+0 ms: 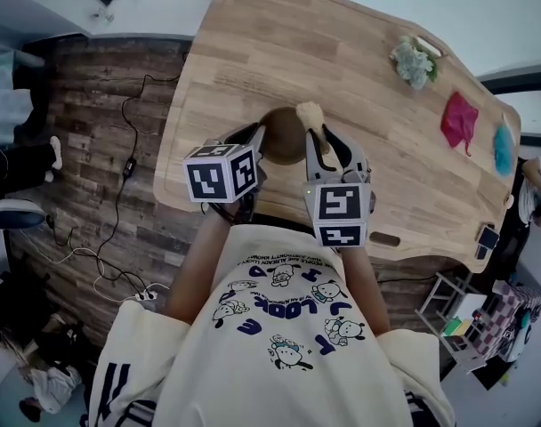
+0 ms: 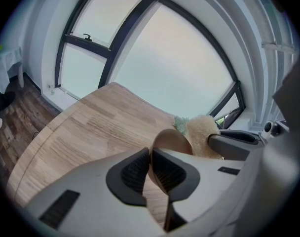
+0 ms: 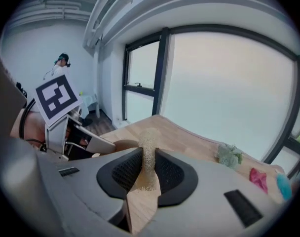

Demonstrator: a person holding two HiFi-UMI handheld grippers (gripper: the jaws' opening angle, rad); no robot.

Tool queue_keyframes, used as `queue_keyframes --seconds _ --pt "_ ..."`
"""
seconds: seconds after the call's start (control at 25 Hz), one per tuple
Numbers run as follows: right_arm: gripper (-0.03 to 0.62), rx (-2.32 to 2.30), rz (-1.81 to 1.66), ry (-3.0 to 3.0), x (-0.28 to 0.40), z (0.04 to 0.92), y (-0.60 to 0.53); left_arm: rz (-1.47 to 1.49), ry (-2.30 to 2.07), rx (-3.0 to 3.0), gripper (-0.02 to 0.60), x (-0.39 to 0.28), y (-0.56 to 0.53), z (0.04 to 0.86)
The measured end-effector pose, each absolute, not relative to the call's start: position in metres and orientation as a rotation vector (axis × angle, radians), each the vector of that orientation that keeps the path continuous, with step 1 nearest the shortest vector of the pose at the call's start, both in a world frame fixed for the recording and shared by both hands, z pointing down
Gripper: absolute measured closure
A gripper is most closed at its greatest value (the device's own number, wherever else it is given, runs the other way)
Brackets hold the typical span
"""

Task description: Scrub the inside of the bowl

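Workroom: large windows (image 3: 224,83), wooden table (image 1: 253,52)

One bowl (image 1: 284,134) — one sponge (image 1: 310,112)

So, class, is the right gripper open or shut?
Shut: in the right gripper view, the right gripper pinches the beige scrub sponge between both pads.

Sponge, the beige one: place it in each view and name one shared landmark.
Head view: sponge at centre, above the bowl.
Left gripper view: sponge right of centre, behind the bowl.
Right gripper view: sponge lower centre, pinched in the right hand-held gripper.
Shared landmark: the green tuft.
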State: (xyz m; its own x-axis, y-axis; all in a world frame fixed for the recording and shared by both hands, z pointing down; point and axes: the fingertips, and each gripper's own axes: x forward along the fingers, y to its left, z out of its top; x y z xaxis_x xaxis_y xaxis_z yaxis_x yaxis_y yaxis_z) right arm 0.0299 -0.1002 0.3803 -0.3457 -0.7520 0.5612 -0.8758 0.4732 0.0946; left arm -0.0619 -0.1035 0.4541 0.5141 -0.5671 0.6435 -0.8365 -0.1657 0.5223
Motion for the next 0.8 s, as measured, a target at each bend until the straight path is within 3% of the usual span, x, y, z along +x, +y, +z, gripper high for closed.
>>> queue_keyframes --seconds 0.32,0.8 --pt "0.516 1.673 0.374 -2.261 0.078 0.349 -0.108 0.316 -1.209 1.877 0.535 -0.069 -0.11 0.437" --pt "0.517 1.834 0.456 -2.1 0.119 0.373 -0.088 0.301 -1.226 1.869 0.535 -0.069 -0.102 0.429"
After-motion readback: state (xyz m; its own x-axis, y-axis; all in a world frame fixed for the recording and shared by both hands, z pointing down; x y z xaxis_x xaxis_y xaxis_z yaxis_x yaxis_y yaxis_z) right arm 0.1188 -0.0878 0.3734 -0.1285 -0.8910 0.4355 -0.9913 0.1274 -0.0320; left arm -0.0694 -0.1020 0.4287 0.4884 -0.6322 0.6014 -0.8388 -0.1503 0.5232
